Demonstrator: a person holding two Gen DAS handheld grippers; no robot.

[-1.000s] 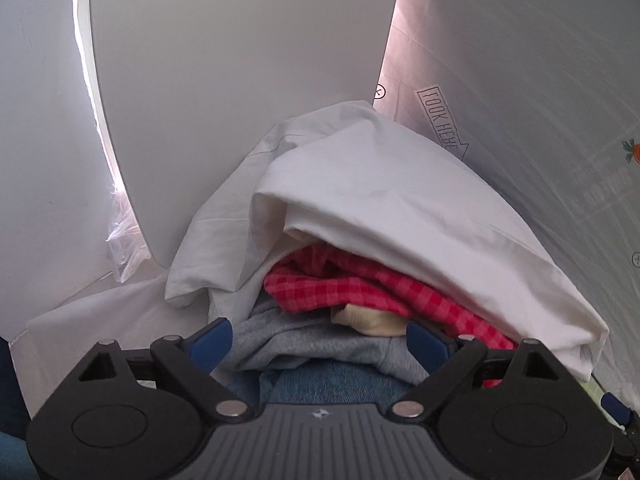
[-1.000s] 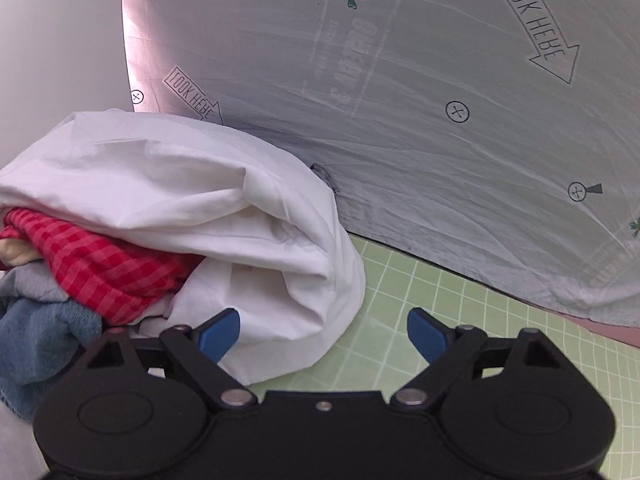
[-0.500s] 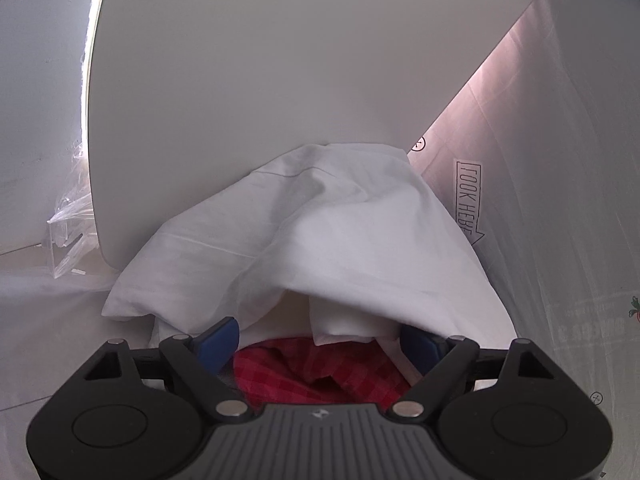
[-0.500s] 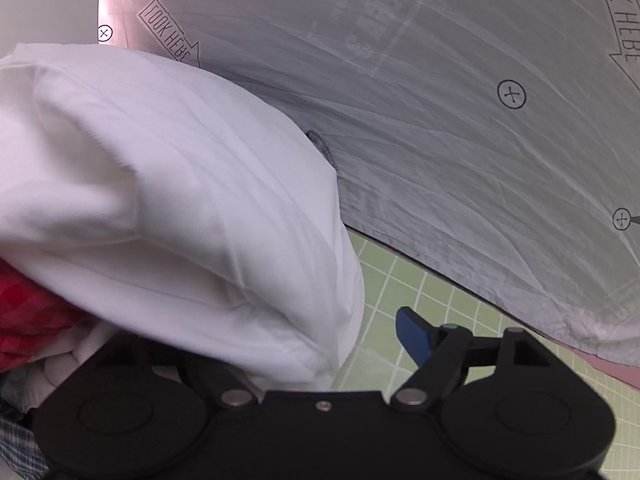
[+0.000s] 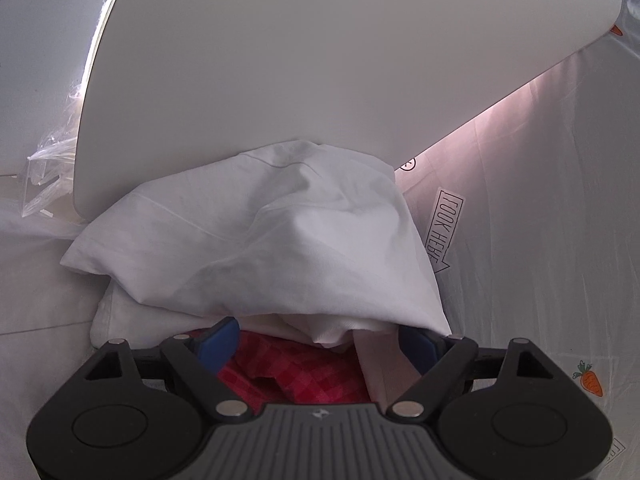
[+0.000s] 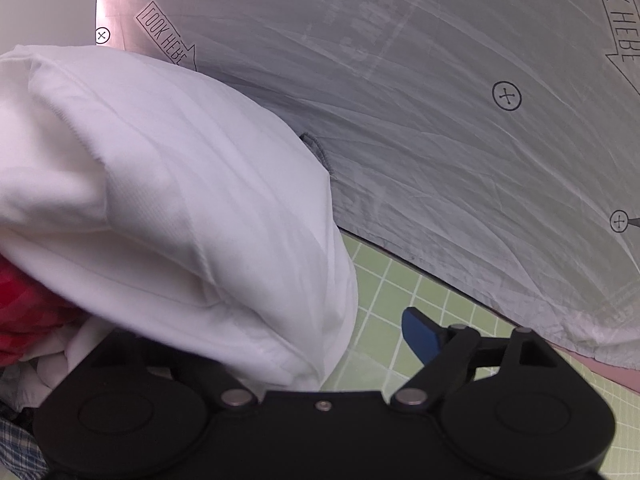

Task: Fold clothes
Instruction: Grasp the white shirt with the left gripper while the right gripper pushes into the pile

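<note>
A heap of clothes lies against the back corner. A white garment (image 5: 256, 240) covers the top of the heap, with a red checked garment (image 5: 304, 368) under it. My left gripper (image 5: 320, 340) is open, its blue fingertips (image 5: 218, 340) at the lower edge of the white garment, over the red one. In the right wrist view the white garment (image 6: 180, 200) bulges over my right gripper (image 6: 320, 340). The right blue fingertip (image 6: 420, 334) shows over the green mat; the left one is hidden under the cloth. The jaws stand wide apart.
A white curved panel (image 5: 320, 60) stands behind the heap. A printed grey sheet (image 6: 440, 120) hangs on the right. A green grid mat (image 6: 400, 292) lies below it. Crumpled clear plastic (image 5: 48, 176) sits at the far left. A blue checked cloth (image 6: 16, 448) shows at the lower left.
Both grippers have moved forward into the heap. The left one has passed the grey and blue clothes and reached the white garment's edge. The white garment now covers the right gripper's left finger.
</note>
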